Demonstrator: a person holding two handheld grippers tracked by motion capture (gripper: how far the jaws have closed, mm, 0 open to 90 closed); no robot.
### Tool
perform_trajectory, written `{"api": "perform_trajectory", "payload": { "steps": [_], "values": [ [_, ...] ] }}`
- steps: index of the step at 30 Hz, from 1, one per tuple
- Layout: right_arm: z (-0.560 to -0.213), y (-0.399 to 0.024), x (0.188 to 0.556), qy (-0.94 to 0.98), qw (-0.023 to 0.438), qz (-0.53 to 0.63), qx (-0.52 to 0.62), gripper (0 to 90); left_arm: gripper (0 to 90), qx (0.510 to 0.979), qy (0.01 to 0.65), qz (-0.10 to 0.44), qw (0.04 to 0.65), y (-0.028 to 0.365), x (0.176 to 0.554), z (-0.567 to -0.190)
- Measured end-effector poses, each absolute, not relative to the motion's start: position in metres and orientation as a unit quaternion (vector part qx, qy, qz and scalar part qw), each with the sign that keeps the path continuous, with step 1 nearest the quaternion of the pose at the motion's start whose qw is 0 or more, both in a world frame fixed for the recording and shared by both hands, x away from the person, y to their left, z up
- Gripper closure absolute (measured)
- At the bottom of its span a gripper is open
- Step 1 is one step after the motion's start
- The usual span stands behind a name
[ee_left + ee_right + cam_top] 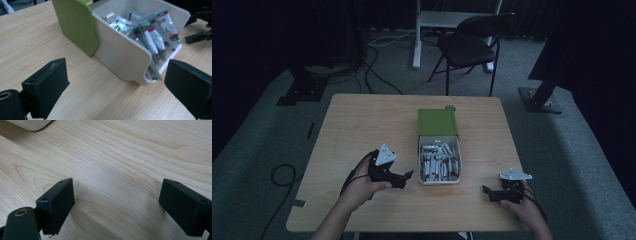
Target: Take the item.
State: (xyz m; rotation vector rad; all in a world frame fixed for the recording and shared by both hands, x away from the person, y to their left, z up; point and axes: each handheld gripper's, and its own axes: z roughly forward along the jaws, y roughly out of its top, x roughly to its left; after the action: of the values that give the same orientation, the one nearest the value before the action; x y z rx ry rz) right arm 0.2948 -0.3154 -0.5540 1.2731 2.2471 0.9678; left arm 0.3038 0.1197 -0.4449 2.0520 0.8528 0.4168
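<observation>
Left gripper (117, 85): black, blocky jaws with matte, slightly rough faces; they stand wide apart and hold nothing. In the high view it (404, 178) points toward the box from its left side.
Right gripper (117, 205): same black square jaws, spread wide and empty, low over bare wood. In the high view it (488, 192) lies on the other side of the box, a little nearer to the person.
Box (120, 53): cream plastic, smooth, with rounded corners; it is just ahead of the left gripper's jaws, not touching them. A small cream corner (31, 123) is visible at the top left of the right gripper view, cut off by the frame.
Lid (75, 23): green, flat, smooth plastic with a curved edge, at the far end of the box.
Packets (150, 37): thin foil sachets, silver with red and green bands, piled loosely inside the box; the print is too blurred to read.
Table (125, 150): light wood with a clear wavy grain, rounded corners.
Chair (472, 42): dark folding chair beyond the table, hard to see in the dim room.
</observation>
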Motion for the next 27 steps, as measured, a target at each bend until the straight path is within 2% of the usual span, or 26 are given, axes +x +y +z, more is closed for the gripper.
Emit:
{"api": "perform_trajectory", "payload": {
  "steps": [12, 27],
  "values": [
    [-0.554, -0.315, 0.295, 0.799, 0.19, 0.345, 0.454, 12.5, 5.6, 0.819, 0.314, 0.169, 0.45, 0.089, 0.305, -0.429],
    [-0.554, -0.315, 0.295, 0.799, 0.19, 0.345, 0.454, 12.5, 5.7, 0.826, 0.281, 0.155, 0.462, 0.046, 0.304, -0.435]
  ]
}}
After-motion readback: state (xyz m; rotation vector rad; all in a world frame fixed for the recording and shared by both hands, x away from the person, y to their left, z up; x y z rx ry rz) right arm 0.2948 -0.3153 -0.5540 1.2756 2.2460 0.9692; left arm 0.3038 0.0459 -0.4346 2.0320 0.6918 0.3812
